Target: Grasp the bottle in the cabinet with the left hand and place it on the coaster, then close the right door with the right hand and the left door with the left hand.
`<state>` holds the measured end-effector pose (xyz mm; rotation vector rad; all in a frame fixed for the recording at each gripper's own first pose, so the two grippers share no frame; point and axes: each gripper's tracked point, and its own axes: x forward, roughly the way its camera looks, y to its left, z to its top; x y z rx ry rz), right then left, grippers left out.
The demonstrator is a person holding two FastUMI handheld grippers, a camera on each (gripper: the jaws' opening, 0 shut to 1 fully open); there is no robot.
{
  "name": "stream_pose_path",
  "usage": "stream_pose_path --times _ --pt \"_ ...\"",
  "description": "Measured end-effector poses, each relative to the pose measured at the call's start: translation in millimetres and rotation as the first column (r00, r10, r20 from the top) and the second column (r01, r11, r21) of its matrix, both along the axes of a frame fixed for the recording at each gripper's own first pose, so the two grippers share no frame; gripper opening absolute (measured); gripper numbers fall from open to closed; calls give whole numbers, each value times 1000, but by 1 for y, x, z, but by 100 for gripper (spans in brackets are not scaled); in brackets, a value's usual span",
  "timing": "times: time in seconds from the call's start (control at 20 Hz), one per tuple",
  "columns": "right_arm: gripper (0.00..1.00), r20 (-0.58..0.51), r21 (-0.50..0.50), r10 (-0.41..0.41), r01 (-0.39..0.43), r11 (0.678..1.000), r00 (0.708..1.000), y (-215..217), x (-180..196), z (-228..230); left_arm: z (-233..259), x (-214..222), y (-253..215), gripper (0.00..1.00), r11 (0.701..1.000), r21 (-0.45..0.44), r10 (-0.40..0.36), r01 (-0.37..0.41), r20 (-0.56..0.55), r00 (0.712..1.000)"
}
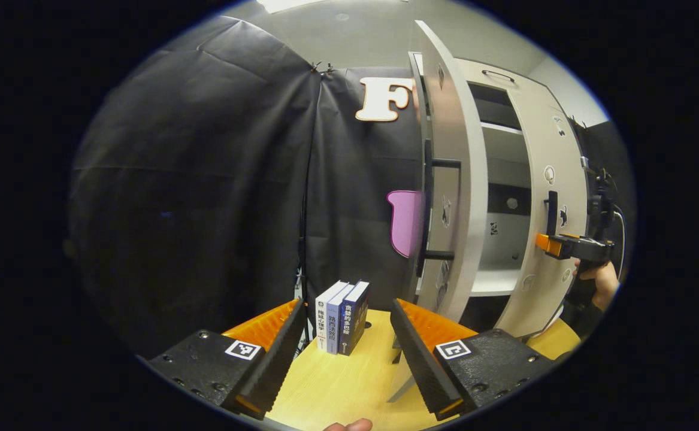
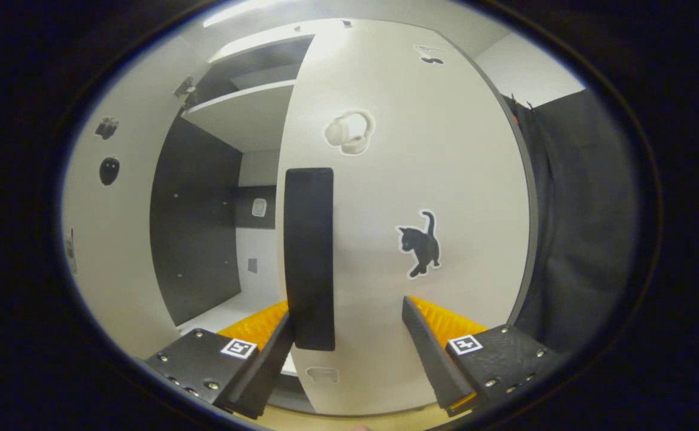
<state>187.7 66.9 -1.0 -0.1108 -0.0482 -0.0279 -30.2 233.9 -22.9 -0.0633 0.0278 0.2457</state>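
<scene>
The right hand-held gripper (image 2: pixel 349 353) is spread wide at the right door (image 2: pixel 433 179), its left finger beside the black handle (image 2: pixel 308 257). The left hand-held gripper (image 1: pixel 346 353) hangs spread and empty over the bench (image 1: pixel 337 389), near the left door (image 1: pixel 451 179). I cannot tell where the bottle stands. A careless push could slip off the handle, probably leaving the door ajar.

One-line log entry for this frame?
phase: closing right door | right tongs: open, at right door handle | left tongs: open, over table near books | left door: open
</scene>
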Motion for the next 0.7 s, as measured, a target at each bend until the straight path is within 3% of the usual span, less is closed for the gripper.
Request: stream_pose_path --times 0.15,0.2,0.25,0.3,0.35,0.6,0.7 --pt "100 -4 2 -10 10 1000 1000 1 0 -1 12 12 -3 89 999 16 -47 47 7 999" --pt "100 1 1 -9 9 1000 1000 0 1 -1 15 16 -4 94 998 25 -62 62 12 998" --pt "100 -1 -2 -9 9 1000 1000 0 1 -2 19 21 -5 89 996 24 -82 81 13 997" --pt "100 0 -3 -7 7 1000 1000 1 0 -2 22 24 -8 94 995 19 -103 102 17 995" --pt "100 -2 -2 -7 7 1000 1000 1 0 -2 25 25 -11 89 992 9 -122 122 20 992" --pt "100 -7 2 -5 5 1000 1000 1 0 -2 47 27 -17 89 984 13 -180 179 61 982" --pt "100 -16 13 -3 4 1000 1000 1 -1 -3 49 29 -22 94 979 26 -206 204 65 976"
